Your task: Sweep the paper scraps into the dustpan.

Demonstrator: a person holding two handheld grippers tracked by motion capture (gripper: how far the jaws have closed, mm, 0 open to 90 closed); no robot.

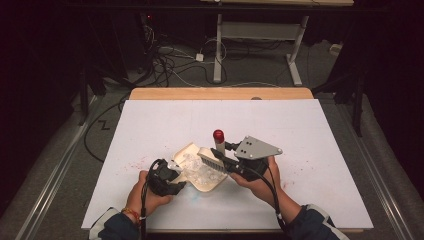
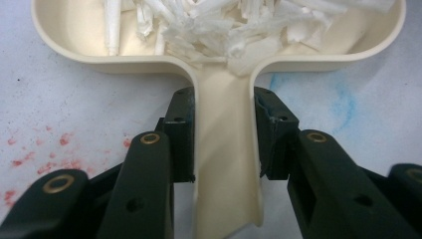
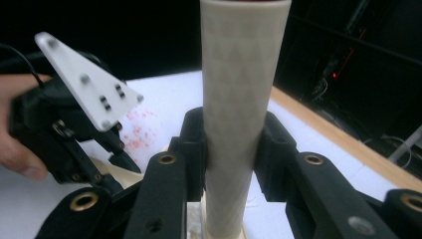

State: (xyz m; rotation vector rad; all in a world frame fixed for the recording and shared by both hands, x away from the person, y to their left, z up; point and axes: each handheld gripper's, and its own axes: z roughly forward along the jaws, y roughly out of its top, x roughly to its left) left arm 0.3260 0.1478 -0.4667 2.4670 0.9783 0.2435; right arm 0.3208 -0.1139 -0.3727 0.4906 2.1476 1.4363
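Observation:
A cream dustpan (image 1: 207, 184) lies on the white table sheet, with white paper shreds (image 1: 195, 167) piled in its tray. My left gripper (image 1: 175, 180) is shut on the dustpan's handle (image 2: 224, 149), one pad on each side; the tray rim (image 2: 74, 55) and shreds (image 2: 224, 25) lie just ahead. My right gripper (image 1: 227, 150) is shut on a brush's cream handle (image 3: 241, 99), which stands nearly upright between its jaws. The brush has a red end (image 1: 218, 135), and its grey bristles (image 1: 211, 161) rest over the pan. The left gripper (image 3: 64, 139) and a hand are close on the left.
Red specks (image 1: 145, 162) dot the white sheet left of the pan, and a blue smudge (image 2: 343, 99) marks it beside the handle. A wooden table edge (image 1: 220, 93) runs along the far side. Beyond it are a desk frame (image 1: 260, 30) and floor cables (image 1: 170, 60).

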